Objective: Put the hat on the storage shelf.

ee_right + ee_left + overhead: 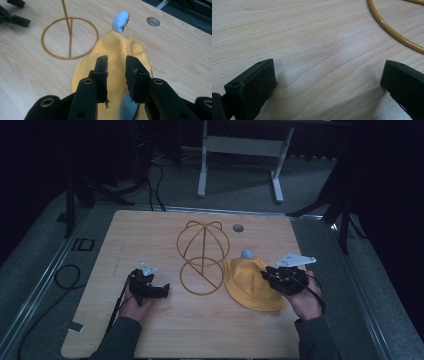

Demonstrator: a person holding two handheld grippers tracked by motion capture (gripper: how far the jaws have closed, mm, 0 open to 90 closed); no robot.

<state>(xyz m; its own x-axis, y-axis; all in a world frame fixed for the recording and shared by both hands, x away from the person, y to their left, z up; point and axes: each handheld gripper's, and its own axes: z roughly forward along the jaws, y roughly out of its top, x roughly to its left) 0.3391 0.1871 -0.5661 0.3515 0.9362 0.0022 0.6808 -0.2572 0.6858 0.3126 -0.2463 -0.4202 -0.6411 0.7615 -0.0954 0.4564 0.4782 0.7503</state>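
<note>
A yellow hat (pixel 250 287) with a pale blue tip (pixel 246 253) lies on the wooden table, right of a gold wire hat stand (pixel 202 257). My right gripper (pixel 270 274) sits at the hat's right edge. In the right gripper view its jaws (pixel 116 65) stand close together on a ridge of the hat's fabric (pixel 117 45), the blue tip (pixel 120 21) beyond them. My left gripper (pixel 162 290) rests low on the table left of the stand's base ring. It is open (pixel 329 82), with bare wood between its jaws and the ring's wire (pixel 387 27) ahead to the right.
A round cable hole (pixel 238 227) lies in the table behind the stand. The stand's base ring (pixel 70 37) is left of the hat. A white desk frame (pixel 240 150) stands on the floor beyond the table. Cables trail at the left.
</note>
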